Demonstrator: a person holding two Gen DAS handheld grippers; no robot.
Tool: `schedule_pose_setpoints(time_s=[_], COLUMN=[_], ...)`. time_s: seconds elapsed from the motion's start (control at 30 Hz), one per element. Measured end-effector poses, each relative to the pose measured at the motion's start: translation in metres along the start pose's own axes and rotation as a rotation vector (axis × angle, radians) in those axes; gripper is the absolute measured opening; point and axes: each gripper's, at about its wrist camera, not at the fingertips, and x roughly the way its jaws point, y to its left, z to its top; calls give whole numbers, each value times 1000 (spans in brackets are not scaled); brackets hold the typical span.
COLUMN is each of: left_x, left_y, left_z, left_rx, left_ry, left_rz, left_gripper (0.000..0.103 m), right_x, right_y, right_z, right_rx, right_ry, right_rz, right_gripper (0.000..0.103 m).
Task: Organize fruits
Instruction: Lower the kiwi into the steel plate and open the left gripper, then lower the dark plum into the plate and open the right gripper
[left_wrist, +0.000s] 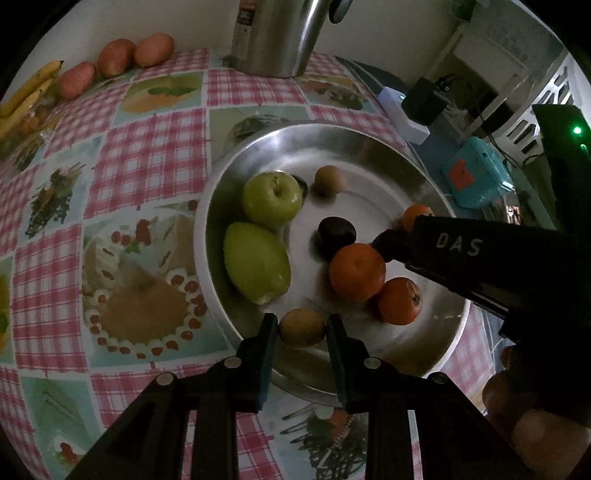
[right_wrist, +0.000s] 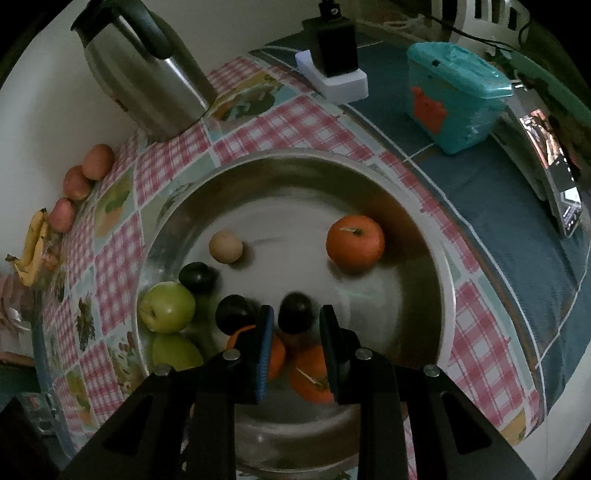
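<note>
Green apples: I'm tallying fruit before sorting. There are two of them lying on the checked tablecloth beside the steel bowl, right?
Not quite. There are two green apples, but they lie inside the steel bowl, against its wall, not on the tablecloth. The left wrist view shows this clearly, and the right wrist view agrees.

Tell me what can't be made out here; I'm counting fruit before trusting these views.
- Left wrist view: the far orange is mostly hidden behind the right gripper.
- Right wrist view: two oranges lie partly behind the right gripper's fingers.
- Left wrist view: the bananas are cut off by the frame edge.
</note>
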Motion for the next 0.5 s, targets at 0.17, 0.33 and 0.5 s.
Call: schedule_pose_setpoints(time_s=[0.17,0.33,0.5], left_x=[2,0,-13], left_y=[-3,-4,0], left_z=[1,3,7], left_rx=[9,10,-1], left_ry=[5,3,-30], left_rz=[-1,-12,-19], left_gripper=[33,42,56], right_x=[0,-4,-12], right_y=[-1,-2,1], right_z=[1,1,3], right_rx=[6,2,-8], right_ry=[-1,-9,-27], right_rz=[-4,-6,-4], right_gripper=[41,42,42])
